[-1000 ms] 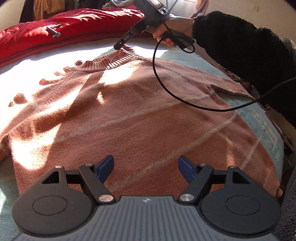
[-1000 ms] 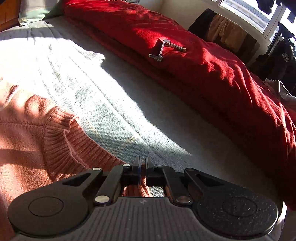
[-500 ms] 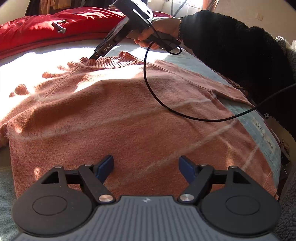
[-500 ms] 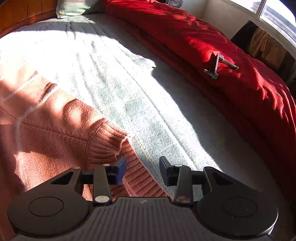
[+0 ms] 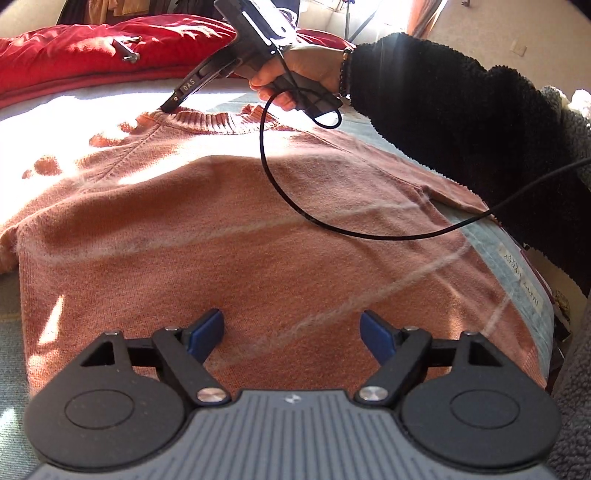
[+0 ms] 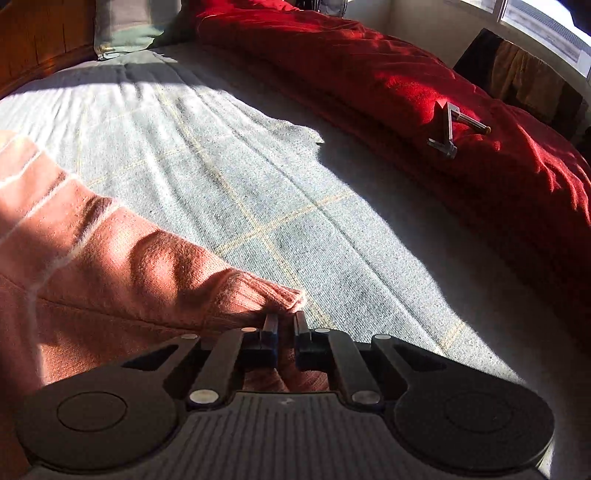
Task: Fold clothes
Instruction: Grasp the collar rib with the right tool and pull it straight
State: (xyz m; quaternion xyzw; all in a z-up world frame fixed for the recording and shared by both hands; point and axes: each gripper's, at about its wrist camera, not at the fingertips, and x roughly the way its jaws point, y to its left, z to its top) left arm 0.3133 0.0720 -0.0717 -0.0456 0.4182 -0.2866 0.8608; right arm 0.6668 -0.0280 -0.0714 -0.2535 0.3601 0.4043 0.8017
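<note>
Rust-orange knit, soft and limp, the sweater (image 5: 258, 236) lies spread flat on the bed (image 6: 258, 177), its ribbed collar (image 5: 214, 123) toward the red duvet (image 6: 406, 85) and its hem nearest the left tool (image 5: 293, 332). Such a knit looks light but floppy: it will likely sag and stretch wherever it is lifted by one point, and drag on the woven cover instead of sliding. The firmer ribbed edges, collar, cuffs and hem, seem the safest places to pinch, since the looser body cloth would bunch. The left tool hovers over the lower body with its blue pads wide apart, holding nothing. The right tool (image 6: 285, 325) has its jaws drawn nearly together on a ribbed edge beside the collar, cloth showing between them. The left wrist view alone shows the whole garment, the person's hand (image 5: 303, 70) and black sleeve (image 5: 461, 122), and the dangling cable (image 5: 332, 221). The right wrist view alone shows the pinch close up, the bare cover between collar and duvet, and the pillow (image 6: 125, 29) beyond; a metal bracket (image 6: 448, 129) on the duvet shows in both views.
</note>
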